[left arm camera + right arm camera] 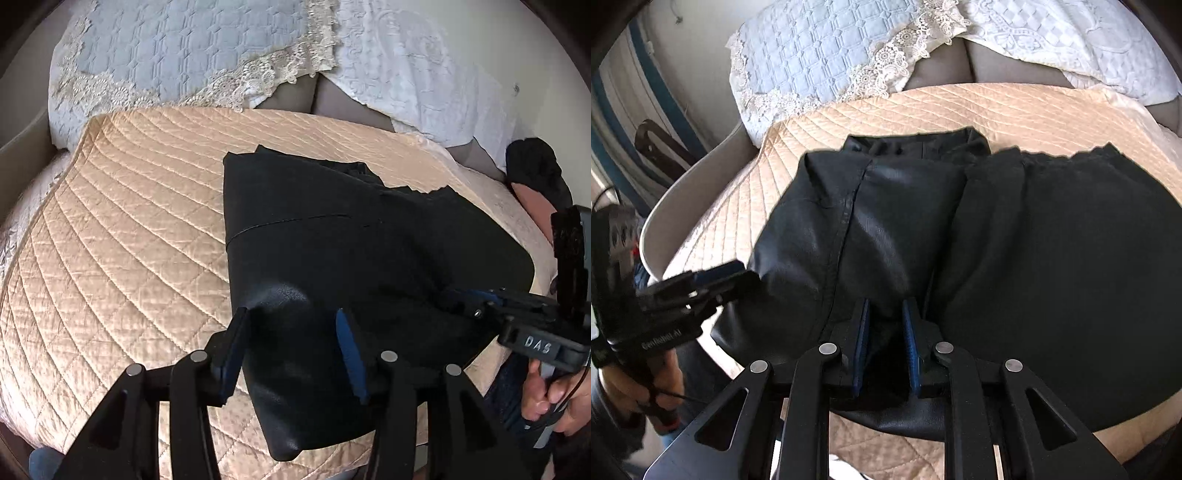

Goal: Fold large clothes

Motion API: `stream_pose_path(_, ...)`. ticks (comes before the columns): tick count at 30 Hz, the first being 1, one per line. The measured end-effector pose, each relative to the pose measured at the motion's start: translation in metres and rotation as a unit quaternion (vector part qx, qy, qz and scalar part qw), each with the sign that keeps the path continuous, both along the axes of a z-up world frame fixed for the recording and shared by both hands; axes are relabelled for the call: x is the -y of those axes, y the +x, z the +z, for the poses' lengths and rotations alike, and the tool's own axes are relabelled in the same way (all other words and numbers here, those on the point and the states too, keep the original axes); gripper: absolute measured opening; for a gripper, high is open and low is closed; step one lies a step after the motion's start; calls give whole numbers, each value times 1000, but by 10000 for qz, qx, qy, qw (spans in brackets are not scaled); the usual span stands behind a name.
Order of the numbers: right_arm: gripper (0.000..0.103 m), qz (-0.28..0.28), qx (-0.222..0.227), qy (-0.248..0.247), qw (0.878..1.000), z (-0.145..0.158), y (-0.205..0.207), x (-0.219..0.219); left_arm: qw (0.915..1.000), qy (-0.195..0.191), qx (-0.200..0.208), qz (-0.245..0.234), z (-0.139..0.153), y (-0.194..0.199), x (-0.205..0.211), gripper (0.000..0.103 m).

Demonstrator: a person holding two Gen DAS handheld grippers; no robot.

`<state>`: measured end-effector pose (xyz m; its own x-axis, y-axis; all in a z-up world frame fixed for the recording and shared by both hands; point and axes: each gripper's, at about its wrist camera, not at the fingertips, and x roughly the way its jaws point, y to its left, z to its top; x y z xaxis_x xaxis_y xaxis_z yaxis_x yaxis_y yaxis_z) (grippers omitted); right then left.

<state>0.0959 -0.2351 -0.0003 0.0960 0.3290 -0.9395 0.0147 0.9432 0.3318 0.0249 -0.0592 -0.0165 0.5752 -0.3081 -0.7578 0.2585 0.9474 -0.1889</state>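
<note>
A large black leather-look garment lies partly folded on a beige quilted bedspread. In the right wrist view its shiny half is on the left and its matte half on the right. My left gripper stands over the garment's near left corner, jaws apart, with a raised bulge of fabric loose between the pads. It also shows from the side as the left gripper at the garment's edge. My right gripper is shut on a narrow fold at the near hem. Seen from the left wrist, the right gripper bites into the garment's right edge.
A pale blue lace-trimmed pillow and a white pillow lie at the head of the bed. Another dark piece of clothing sits at the far right. A hand holds the right gripper's handle. The bed's pale frame curves along the left.
</note>
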Motion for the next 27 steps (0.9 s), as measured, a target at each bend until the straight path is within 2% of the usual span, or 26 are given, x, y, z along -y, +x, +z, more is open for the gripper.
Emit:
stream_pose_path(3,18,-47,194,-75,9998,2,23,3,9999,92,139,29,12,12,4,50)
stream_pose_path(7,18,-62,302,-213,9993,-14,51,2,9991,206,359,99,21,37,16,50)
stream_pose_path(11,18,-62,-199,-406,9990,-60,61,2,9991,316,224,147,8,61,26,50)
stream_pose_path(15,18,-89,-147,-387,9991,-67,54,5,9984,508,154,168,-8,64,33,50)
stream_pose_path(18,18,-157,-200,-382,9989,-61,55,9,9985,494,193,145,-7,61,32,51)
stream_pose_path(20,18,-155,-68,-320,9993,-41,51,10,9989,428,136,168,-3,57,29,50)
stream_pose_path(24,18,-17,297,-6,9996,8,30,3,9998,33,202,72,16,28,14,50)
stream_pose_path(27,18,146,224,232,9994,26,3,-6,9995,-193,226,-78,25,2,9,50)
